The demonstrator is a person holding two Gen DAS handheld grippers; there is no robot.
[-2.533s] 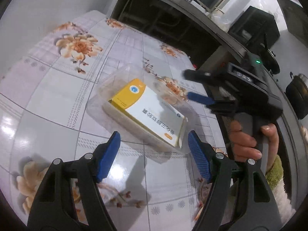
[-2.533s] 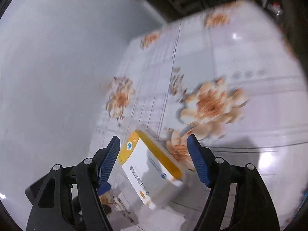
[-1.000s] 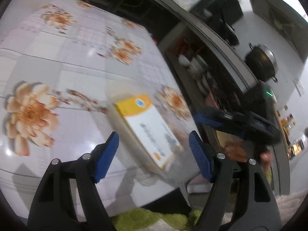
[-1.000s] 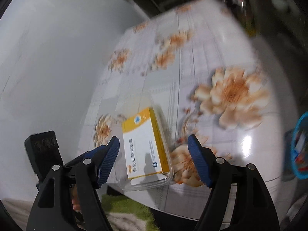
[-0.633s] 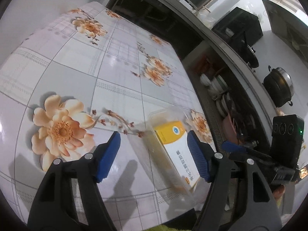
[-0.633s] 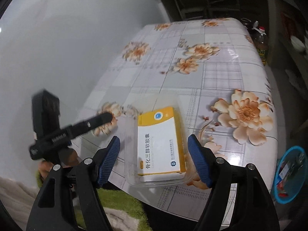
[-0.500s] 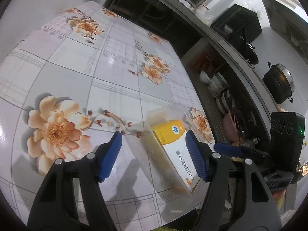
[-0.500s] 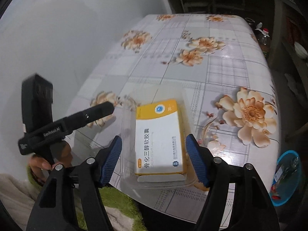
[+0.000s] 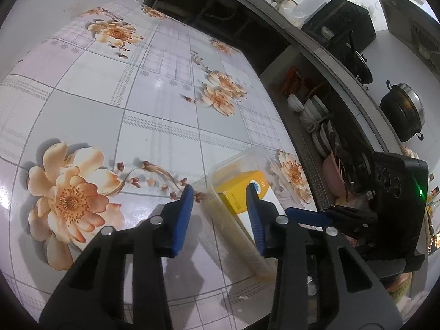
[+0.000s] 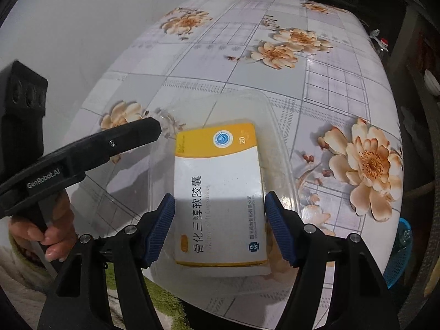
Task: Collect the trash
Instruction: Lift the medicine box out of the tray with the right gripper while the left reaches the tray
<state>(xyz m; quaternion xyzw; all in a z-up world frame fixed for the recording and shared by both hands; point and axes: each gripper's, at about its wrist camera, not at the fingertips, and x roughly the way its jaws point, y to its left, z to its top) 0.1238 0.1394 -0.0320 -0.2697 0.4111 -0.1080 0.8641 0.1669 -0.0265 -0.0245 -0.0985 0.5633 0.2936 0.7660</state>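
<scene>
Clear plastic: one shallow tray (image 10: 277, 126), see-through, lying near the table's near edge, one end close to the drop.
Carton: one yellow-and-white medicine box (image 10: 220, 192) lying flat inside the tray, printed face up.
Table: one, covered by a glossy floral oilcloth (image 10: 247, 63); surface beyond the tray is bare, wide room toward the wall and far end.
Left gripper (image 9: 220, 217): jaws closing, partway in; the tray's near corner sits between the blue pads (image 9: 183, 220). Right pad overlaps the tray wall in the left wrist view, but contact is hard to judge through the clear plastic; probably not yet pressing.
Right gripper (image 10: 220, 225): jaws wide, pointing steeply down over the carton's near end; the two pads (image 10: 161, 229) stand just outside the carton's long sides, no contact visible.
Hands: one hand (image 10: 52, 233) seen in the right wrist view, wrapped around the left gripper's handle.
Edges: green rug (image 10: 154, 297) shows below the table's near edge; one blue basket (image 10: 398, 255) on the floor past the right-hand edge.
Counter: shelf with stacked bowls (image 9: 313, 112) and one dark pot (image 9: 403, 110) run along the table's far side, narrow gap between.
</scene>
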